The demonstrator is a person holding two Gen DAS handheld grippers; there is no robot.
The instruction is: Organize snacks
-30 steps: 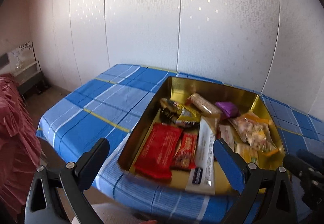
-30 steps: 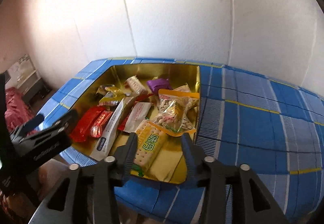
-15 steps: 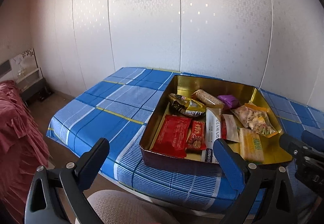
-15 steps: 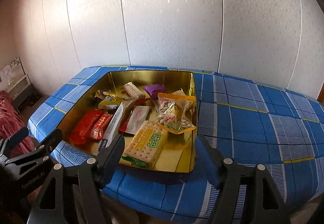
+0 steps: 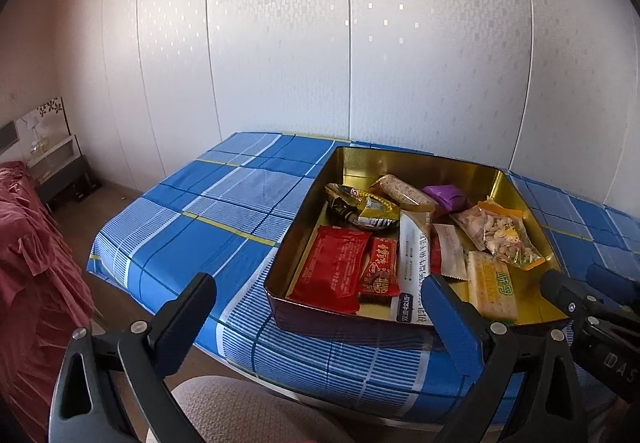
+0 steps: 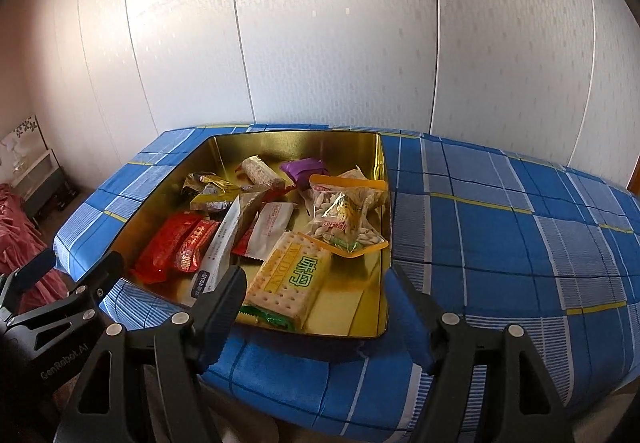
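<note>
A gold tin stands on the blue plaid table and holds several snack packets. Among them are a red packet, a long white packet, a purple sweet, a bag of seeds and a yellow cracker pack. My left gripper hangs open short of the tin's near left corner, holding nothing. My right gripper is open too, drawn back from the tin's near edge. The cracker pack lies loose in the tin ahead of it.
The plaid cloth spreads out bare to the right of the tin and also on its left. A white panelled wall closes the back. Red fabric and a low shelf sit at far left. A person's knee shows below.
Both grippers have drawn back from the tin, so more of the table shows. The right jaws, which were narrower around the cracker pack, now stand wider and clear of it.
</note>
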